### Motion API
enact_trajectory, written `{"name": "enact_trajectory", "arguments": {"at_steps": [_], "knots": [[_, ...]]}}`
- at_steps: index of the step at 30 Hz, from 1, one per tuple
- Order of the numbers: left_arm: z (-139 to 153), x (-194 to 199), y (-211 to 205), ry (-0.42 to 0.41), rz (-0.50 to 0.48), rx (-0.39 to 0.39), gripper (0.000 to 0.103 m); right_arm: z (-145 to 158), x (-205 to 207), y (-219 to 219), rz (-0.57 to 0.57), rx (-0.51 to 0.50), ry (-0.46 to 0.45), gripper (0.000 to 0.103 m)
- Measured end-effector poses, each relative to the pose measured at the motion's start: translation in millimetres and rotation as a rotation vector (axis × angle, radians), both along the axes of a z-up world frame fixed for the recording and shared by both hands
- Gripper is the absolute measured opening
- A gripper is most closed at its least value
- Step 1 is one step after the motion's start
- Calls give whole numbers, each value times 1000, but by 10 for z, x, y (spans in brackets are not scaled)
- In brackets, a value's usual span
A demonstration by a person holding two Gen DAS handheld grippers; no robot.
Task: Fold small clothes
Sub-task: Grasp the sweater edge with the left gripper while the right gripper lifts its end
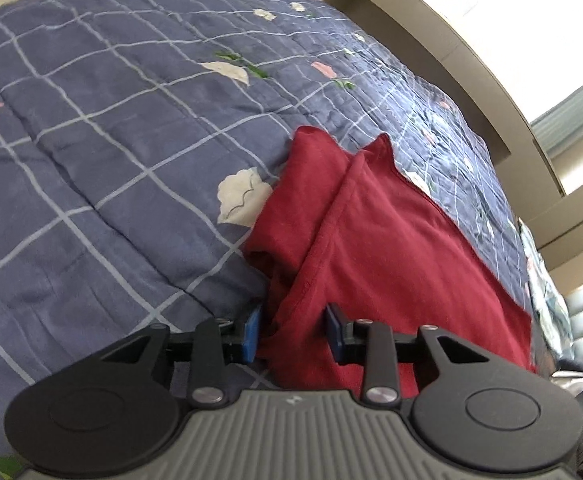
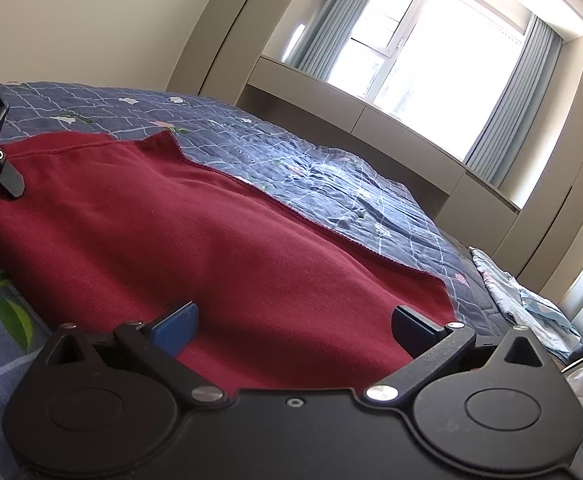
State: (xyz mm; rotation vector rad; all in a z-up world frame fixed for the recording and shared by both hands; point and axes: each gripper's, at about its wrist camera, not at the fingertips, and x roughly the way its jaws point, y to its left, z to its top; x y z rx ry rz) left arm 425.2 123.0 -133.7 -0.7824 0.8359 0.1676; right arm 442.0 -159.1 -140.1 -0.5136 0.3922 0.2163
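On the bed, blue checked quilt [image 1: 111, 140] with flower print, red garment [image 1: 391, 240] spread flat on it near the front edge. Left gripper [image 1: 293, 330] is down at the garment's left edge: a bunched fold of red cloth sits between the blue pads [image 1: 251, 332], jaws narrowed around it; left pad touches the cloth, can't tell if the right pad presses yet. Right wrist view: the left gripper's finger [image 2: 9, 178] stands on the far left corner of the cloth. Right gripper [image 2: 295, 328] sits low over the garment's near right edge, jaws spread wide, nothing pinched. Pale blue cloth [image 2: 527, 296] crumpled at far right of the bed. Window [image 2: 411, 52] with curtains behind.
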Motion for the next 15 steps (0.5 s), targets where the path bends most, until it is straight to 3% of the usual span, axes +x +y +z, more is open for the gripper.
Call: {"name": "enact_trajectory", "arguments": {"at_steps": [3,9,15], "knots": [[27,11,-29,-15,2,0,14,3,7,-3,0,4,3,102],[312,55,-221,-82,-37,85,9,20,18,-26,1,22,11,102],[863,267,-562,-227,-164,172,8,161,139,-234,3,159,106,102]]}}
